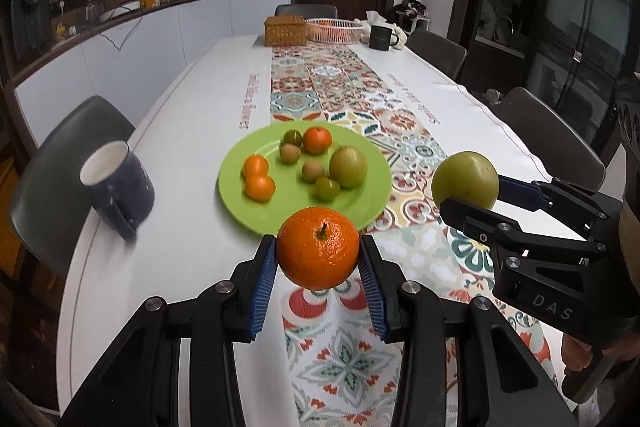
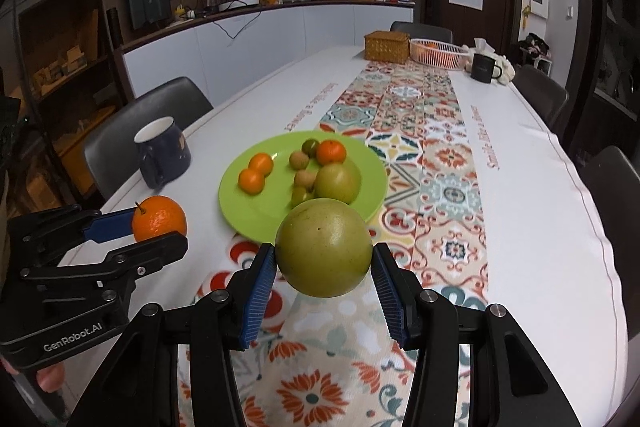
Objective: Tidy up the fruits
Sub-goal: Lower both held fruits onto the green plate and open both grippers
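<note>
While a green plate [image 1: 236, 195] of fruit sits on the table, the left gripper [image 1: 318, 255] clamps an orange [image 1: 318, 253] and the right gripper [image 2: 323, 259] a green fruit [image 2: 323, 253], both raised just short of the plate

Table [image 1: 192, 155], patterned runner [image 1: 344, 95], green plate [image 1: 280, 203].

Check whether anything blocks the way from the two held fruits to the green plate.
Nothing visible does. The orange in the left gripper and the green fruit in the right gripper hang above bare tablecloth, just short of the green plate.
</note>
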Motion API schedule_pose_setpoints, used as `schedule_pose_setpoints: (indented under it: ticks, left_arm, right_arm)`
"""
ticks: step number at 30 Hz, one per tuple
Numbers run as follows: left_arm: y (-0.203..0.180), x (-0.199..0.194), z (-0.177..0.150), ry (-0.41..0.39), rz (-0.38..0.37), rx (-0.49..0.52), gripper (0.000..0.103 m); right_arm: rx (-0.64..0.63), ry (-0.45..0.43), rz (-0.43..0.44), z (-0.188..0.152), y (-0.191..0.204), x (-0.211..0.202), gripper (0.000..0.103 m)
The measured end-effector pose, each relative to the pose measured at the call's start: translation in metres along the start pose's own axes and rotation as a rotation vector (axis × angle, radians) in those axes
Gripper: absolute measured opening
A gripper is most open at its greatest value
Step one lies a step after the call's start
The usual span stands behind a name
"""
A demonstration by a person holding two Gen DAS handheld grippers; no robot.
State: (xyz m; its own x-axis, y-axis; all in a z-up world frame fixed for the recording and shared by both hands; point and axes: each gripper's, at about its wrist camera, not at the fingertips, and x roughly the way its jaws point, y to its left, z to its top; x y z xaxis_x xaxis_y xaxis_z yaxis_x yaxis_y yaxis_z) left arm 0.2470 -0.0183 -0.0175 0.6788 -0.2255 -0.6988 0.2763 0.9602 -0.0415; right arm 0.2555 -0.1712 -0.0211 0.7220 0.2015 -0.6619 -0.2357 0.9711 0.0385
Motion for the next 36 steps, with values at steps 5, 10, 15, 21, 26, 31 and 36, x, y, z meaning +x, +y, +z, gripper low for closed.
schedule_pose_setpoints:
  ticks: [5,10,15,21,26,31,36]
  left_arm:
    - [0.005,0.003,0.016,-0.018,0.011,0.007,0.041]
    - [0.011,0.010,0.028,-0.021,0.018,0.004,0.041]
    - [0.018,0.020,0.038,-0.016,0.022,0.001,0.041]
    - [0.028,0.038,0.046,-0.004,0.013,-0.002,0.041]
    - [0.036,0.054,0.048,0.014,-0.005,-0.013,0.041]
    - [0.046,0.075,0.047,0.047,-0.022,-0.023,0.041]
    - [0.053,0.091,0.045,0.080,-0.038,-0.020,0.041]
  right_arm:
    - [-0.010,-0.020,-0.002,0.016,-0.002,0.004,0.050]
    - [-0.017,-0.029,0.004,0.034,-0.002,0.014,0.050]
    - [-0.017,-0.010,0.013,0.045,-0.003,0.030,0.050]
    - [-0.008,0.031,0.020,0.050,-0.003,0.051,0.050]
    - [-0.003,0.065,0.027,0.052,-0.001,0.069,0.050]
    - [-0.002,0.096,0.030,0.051,0.005,0.086,0.050]
    - [-0.004,0.128,0.033,0.047,0.009,0.102,0.050]
